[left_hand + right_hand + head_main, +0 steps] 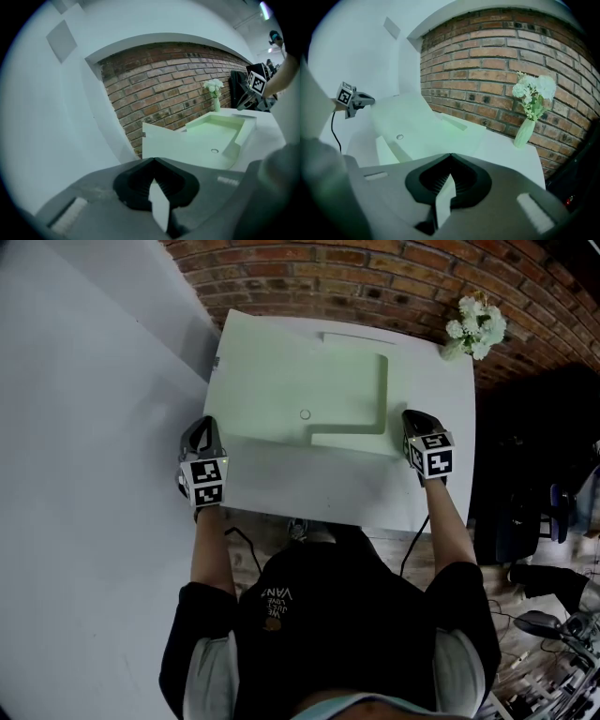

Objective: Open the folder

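My left gripper [207,422] and right gripper [413,416] are both closed and empty. The folder [300,381] lies flat on the table [441,390] between them. It looks thin, light and bendy, so I'd pinch the flap edge beside the snap [305,414].

Pale green folder [281,381] (small round snap [305,414] near its front) on the white table [452,390].

Dark, indistinct clutter [551,626] half beyond the head view's right edge.
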`<state>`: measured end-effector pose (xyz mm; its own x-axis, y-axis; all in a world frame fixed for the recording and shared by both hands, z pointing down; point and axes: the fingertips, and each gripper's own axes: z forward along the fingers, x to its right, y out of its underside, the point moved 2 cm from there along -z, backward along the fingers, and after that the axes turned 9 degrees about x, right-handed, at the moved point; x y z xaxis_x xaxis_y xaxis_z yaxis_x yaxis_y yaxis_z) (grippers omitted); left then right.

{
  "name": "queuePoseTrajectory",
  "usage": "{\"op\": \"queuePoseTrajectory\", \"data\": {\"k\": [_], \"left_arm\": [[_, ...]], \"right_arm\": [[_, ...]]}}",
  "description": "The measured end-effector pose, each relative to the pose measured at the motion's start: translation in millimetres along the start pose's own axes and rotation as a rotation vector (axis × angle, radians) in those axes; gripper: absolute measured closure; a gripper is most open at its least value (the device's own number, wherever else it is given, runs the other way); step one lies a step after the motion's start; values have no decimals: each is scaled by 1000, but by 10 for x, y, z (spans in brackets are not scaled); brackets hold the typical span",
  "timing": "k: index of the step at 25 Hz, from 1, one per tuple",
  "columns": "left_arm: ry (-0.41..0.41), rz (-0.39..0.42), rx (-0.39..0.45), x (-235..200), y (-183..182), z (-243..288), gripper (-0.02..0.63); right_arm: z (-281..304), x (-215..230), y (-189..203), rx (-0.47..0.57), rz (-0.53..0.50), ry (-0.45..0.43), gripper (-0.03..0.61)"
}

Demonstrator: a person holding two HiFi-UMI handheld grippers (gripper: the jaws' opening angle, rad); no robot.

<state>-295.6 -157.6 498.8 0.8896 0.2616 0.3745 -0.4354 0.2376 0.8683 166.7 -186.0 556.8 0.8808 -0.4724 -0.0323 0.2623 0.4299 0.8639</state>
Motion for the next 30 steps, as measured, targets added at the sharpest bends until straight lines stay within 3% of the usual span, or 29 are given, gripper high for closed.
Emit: {"op": "queuePoseTrajectory", "data": {"k": [30], "left_arm": [[85,88,230,149,-863,-196,612]], "right_arm": [[-613,-256,-295,151,32,50,580]]}}
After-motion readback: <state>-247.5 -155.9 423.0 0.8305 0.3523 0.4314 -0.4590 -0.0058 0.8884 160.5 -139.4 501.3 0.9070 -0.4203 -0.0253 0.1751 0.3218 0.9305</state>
